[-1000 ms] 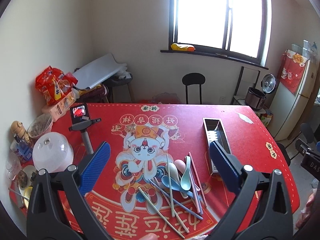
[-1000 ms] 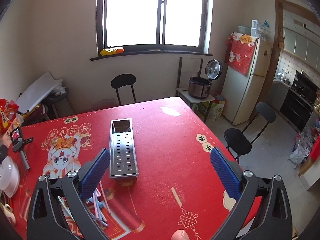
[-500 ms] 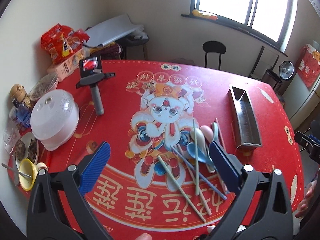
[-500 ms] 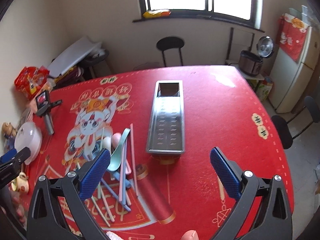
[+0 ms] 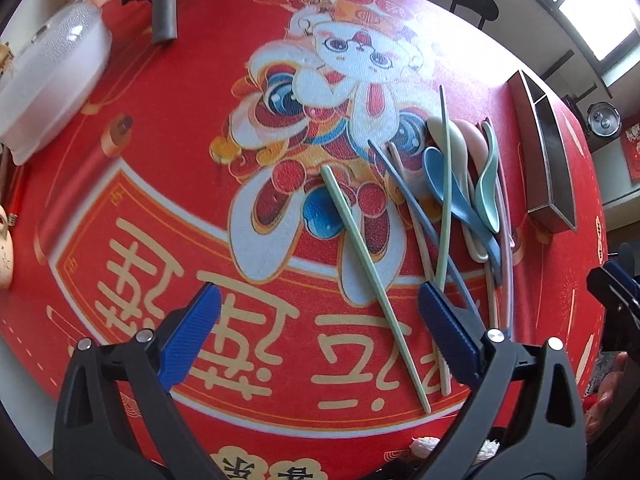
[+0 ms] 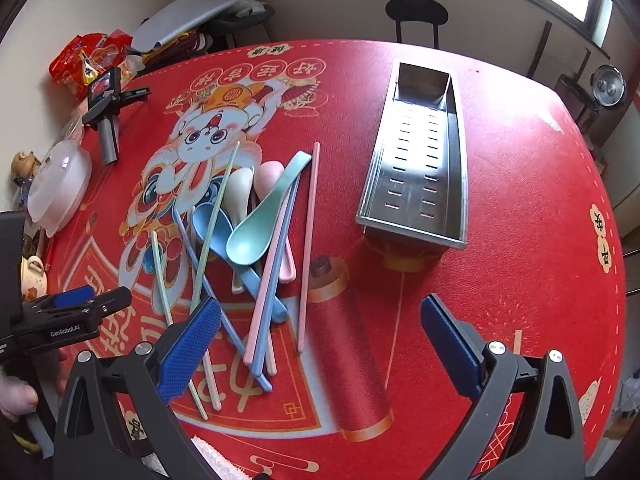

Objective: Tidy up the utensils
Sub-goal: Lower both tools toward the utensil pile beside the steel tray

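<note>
Nothing is sorted yet. The stainless utensil tray stands empty on the red tablecloth, its perforated floor bare. Just to its left lies the whole heap: pastel chopsticks crossed over a teal spoon, a blue spoon, a cream spoon and a pink spoon. One green chopstick lies slightly apart from the pile. The left gripper and the right gripper both hang above the table with jaws spread wide, holding nothing. Judging from this, every utensil remains to be moved into the tray.
</note>
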`<move>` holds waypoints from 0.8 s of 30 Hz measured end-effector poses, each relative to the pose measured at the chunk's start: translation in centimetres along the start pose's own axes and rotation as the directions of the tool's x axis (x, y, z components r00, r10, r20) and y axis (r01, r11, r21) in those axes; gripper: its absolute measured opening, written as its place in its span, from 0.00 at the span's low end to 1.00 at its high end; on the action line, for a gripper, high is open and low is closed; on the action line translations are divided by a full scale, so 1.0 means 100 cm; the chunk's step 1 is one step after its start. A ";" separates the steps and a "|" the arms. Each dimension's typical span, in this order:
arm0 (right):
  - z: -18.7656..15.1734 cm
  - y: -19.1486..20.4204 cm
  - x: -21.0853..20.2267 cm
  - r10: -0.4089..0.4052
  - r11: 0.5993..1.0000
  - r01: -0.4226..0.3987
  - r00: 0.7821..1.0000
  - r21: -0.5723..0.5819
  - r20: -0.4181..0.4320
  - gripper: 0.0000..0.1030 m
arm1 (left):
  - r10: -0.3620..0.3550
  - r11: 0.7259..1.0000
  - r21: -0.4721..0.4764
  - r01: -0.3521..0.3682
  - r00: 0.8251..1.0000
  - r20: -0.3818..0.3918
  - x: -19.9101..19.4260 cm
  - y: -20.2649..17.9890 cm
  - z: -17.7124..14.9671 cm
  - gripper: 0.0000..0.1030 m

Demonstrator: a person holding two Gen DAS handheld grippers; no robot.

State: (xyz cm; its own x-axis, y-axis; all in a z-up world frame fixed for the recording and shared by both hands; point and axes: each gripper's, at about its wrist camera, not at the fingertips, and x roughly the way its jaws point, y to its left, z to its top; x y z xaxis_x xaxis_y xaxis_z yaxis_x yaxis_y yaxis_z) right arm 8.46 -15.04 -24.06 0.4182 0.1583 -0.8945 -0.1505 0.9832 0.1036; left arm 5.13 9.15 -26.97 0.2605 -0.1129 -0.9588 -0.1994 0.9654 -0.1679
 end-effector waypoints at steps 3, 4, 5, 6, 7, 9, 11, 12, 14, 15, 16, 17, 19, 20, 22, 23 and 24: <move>-0.003 -0.004 0.003 0.028 1.000 -0.028 1.000 -0.001 -0.008 0.95 | -0.040 0.999 0.000 0.040 0.999 -0.015 0.006 -0.005 -0.001 0.94; -0.003 -0.007 0.003 0.039 0.999 -0.039 0.999 0.009 -0.007 0.95 | -0.043 0.999 0.002 0.043 0.999 -0.016 0.008 -0.007 -0.001 0.93; -0.003 -0.010 0.003 0.053 0.998 -0.053 0.999 0.023 -0.010 0.95 | -0.048 0.999 0.003 0.048 0.999 -0.017 0.009 -0.010 0.000 0.92; -0.003 -0.013 0.004 0.072 0.997 -0.072 0.997 0.039 -0.012 0.95 | -0.056 0.998 0.004 0.056 0.998 -0.016 0.010 -0.012 0.001 0.87; -0.003 -0.016 0.005 0.089 0.995 -0.088 0.996 0.055 -0.014 0.95 | -0.065 0.998 0.006 0.065 0.998 -0.018 0.012 -0.013 0.002 0.83; -0.003 -0.019 0.005 0.106 0.992 -0.105 0.994 0.076 -0.015 0.94 | -0.073 0.997 0.004 0.073 0.997 -0.039 0.018 -0.016 0.004 0.68; -0.001 -0.018 0.005 0.110 0.991 -0.109 0.994 0.075 -0.015 0.94 | -0.075 0.997 -0.003 0.075 0.996 -0.051 0.023 -0.016 0.006 0.63; -0.001 -0.017 0.005 0.109 0.992 -0.108 0.994 0.069 -0.015 0.94 | -0.080 0.997 -0.006 0.080 0.995 -0.054 0.024 -0.017 0.006 0.58; 0.001 -0.015 0.004 0.107 0.993 -0.107 0.994 0.059 -0.011 0.94 | -0.105 0.994 -0.009 0.104 0.993 -0.060 0.029 -0.020 0.008 0.50; 0.001 -0.014 0.003 0.103 0.993 -0.102 0.995 0.055 -0.010 0.94 | -0.113 0.994 -0.008 0.112 0.992 -0.061 0.029 -0.021 0.008 0.49; 0.002 -0.014 0.004 0.100 0.994 -0.099 0.995 0.053 -0.010 0.94 | -0.114 0.993 -0.004 0.114 0.992 -0.061 0.030 -0.022 0.009 0.49; 0.002 -0.014 0.004 0.099 0.994 -0.099 0.995 0.055 -0.012 0.94 | -0.113 0.994 0.001 0.113 0.992 -0.060 0.030 -0.023 0.010 0.49; 0.003 -0.016 0.006 0.102 0.993 -0.101 0.995 0.062 -0.015 0.94 | -0.109 0.994 0.013 0.110 0.992 -0.063 0.033 -0.027 0.013 0.49; 0.003 -0.018 0.007 0.102 0.993 -0.100 0.995 0.066 -0.016 0.94 | -0.106 0.994 0.017 0.107 0.992 -0.067 0.035 -0.030 0.015 0.49; 0.004 -0.020 0.009 0.102 0.992 -0.100 0.995 0.074 -0.019 0.93 | -0.102 0.994 0.026 0.105 0.992 -0.078 0.040 -0.034 0.018 0.49; 0.005 -0.021 0.010 0.104 0.992 -0.102 0.994 0.078 -0.021 0.92 | -0.100 0.994 0.032 0.103 0.992 -0.083 0.043 -0.036 0.019 0.46; 0.005 -0.023 0.011 0.107 0.991 -0.104 0.994 0.082 -0.024 0.90 | -0.094 0.994 0.038 0.098 0.992 -0.089 0.045 -0.037 0.020 0.38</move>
State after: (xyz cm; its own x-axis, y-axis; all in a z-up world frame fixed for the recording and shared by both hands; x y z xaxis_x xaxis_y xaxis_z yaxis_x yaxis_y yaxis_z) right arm 9.67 -17.05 -25.06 0.3778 0.2599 -0.8887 -0.1190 0.9655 0.2318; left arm 8.96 5.56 -30.24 0.1934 -0.2238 -0.9553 -0.1367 0.9580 -0.2521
